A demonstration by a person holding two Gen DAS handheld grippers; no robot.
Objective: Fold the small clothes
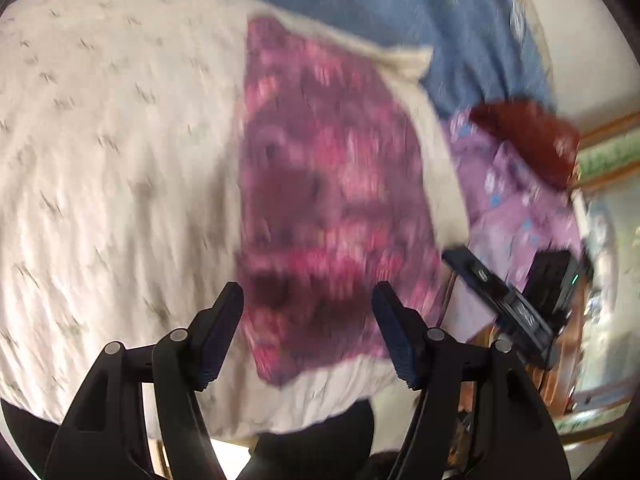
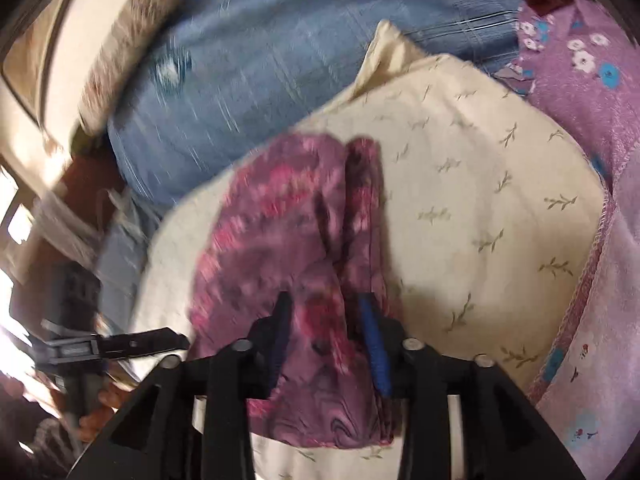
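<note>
On the cream pillow [image 1: 100,140], the right gripper [image 2: 326,320] clamps the purple garment [image 2: 288,220]; the left gripper [image 1: 308,300] gapes above it.

Left of my left gripper [image 1: 307,292], bare cream pillow [image 1: 100,140] lies open; rightward, lilac floral cloth [image 1: 516,200] crowds my right gripper [image 2: 326,306].
</note>
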